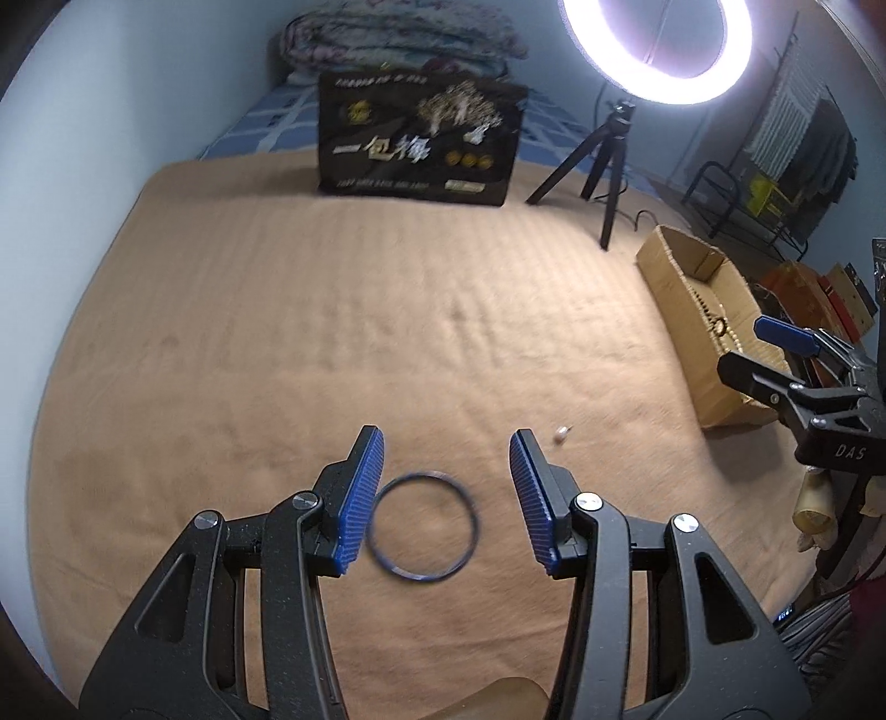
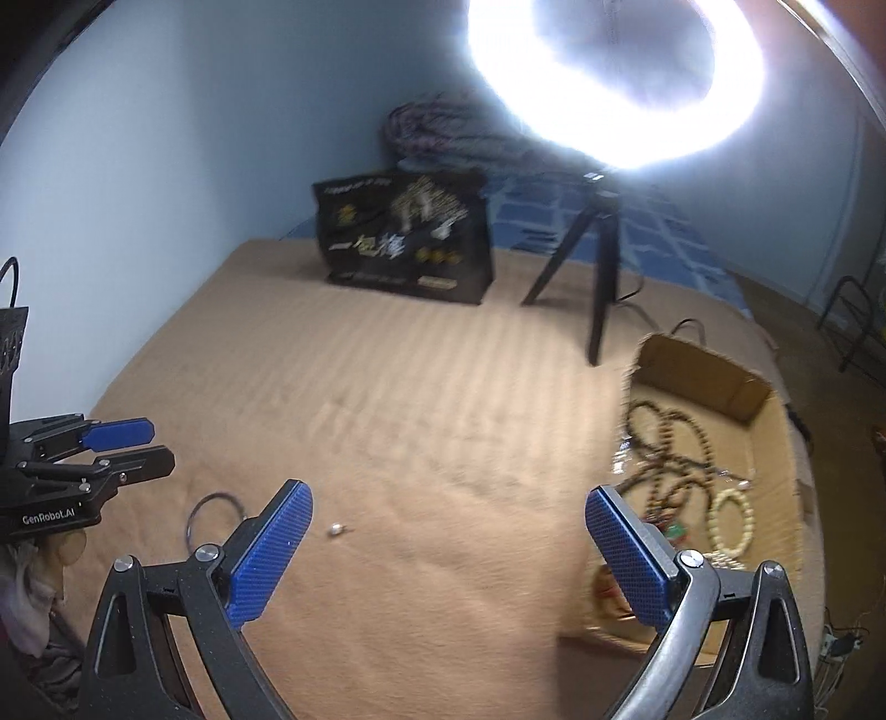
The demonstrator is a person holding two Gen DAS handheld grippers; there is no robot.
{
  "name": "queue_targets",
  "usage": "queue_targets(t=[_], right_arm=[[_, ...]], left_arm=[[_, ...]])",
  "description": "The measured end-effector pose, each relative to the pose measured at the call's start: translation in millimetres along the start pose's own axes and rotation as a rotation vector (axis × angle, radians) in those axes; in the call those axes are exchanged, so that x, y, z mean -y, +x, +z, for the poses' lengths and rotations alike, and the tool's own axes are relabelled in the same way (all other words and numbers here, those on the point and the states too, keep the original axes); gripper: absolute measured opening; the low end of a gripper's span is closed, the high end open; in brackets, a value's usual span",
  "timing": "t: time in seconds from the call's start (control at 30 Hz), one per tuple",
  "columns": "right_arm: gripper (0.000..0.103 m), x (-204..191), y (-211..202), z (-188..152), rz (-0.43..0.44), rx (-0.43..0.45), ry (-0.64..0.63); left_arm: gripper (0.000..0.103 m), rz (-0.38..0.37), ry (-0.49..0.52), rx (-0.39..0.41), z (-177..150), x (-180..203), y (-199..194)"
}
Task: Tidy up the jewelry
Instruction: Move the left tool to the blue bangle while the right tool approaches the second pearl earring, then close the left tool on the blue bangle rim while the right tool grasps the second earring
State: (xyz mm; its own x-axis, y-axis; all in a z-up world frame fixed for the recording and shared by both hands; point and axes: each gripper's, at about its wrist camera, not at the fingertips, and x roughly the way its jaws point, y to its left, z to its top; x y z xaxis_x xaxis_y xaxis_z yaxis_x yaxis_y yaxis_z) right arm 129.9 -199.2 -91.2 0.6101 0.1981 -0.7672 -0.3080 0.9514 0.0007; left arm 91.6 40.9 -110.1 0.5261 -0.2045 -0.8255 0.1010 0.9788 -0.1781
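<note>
A thin dark-blue bangle (image 1: 469,509) lies flat on the tan blanket (image 1: 332,343). My left gripper (image 1: 447,435) hangs open just above it, one blue pad on each side, and the left pad overlaps the ring's edge in the picture. A tiny silver bead (image 1: 560,433) lies just right of it. An open cardboard box (image 2: 703,371) at the right holds brown bead strings (image 2: 673,443) and a cream bead bracelet (image 2: 731,520). My right gripper (image 2: 448,495) stands wide open over bare blanket between the bead (image 2: 336,530) and the box, with nothing between its fingers.
A black printed bag (image 1: 418,141) stands at the back of the blanket. Right of it is a ring light (image 1: 656,50) on a small black tripod (image 1: 603,160). Folded quilts (image 1: 398,39) lie behind the bag. A wall runs along the left, and a dark rack (image 1: 736,194) stands at far right.
</note>
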Motion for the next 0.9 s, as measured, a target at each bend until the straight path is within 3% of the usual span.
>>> queue_targets(t=[0.1, 0.13, 0.2, 0.6, 0.9], right_arm=[[0.100, -10, 11, -4, 0.005, -0.022, -0.017], [0.100, -12, 14, -6, 0.009, -0.028, -0.021], [0.100, -17, 21, -9, 0.018, -0.041, -0.031], [0.100, -38, 61, -32, 0.061, -0.094, -0.104], [0.100, -41, 77, -34, 0.069, -0.126, -0.140]], left_arm=[[0.051, -0.015, -0.014, -0.034, -7, -9, 6], [0.061, -0.024, -0.024, -0.048, -10, -12, 8], [0.068, -0.037, -0.043, -0.054, -17, -18, 11], [0.069, -0.101, -0.160, -0.125, -50, -41, 43], [0.076, -0.086, -0.170, -0.141, -56, -37, 60]])
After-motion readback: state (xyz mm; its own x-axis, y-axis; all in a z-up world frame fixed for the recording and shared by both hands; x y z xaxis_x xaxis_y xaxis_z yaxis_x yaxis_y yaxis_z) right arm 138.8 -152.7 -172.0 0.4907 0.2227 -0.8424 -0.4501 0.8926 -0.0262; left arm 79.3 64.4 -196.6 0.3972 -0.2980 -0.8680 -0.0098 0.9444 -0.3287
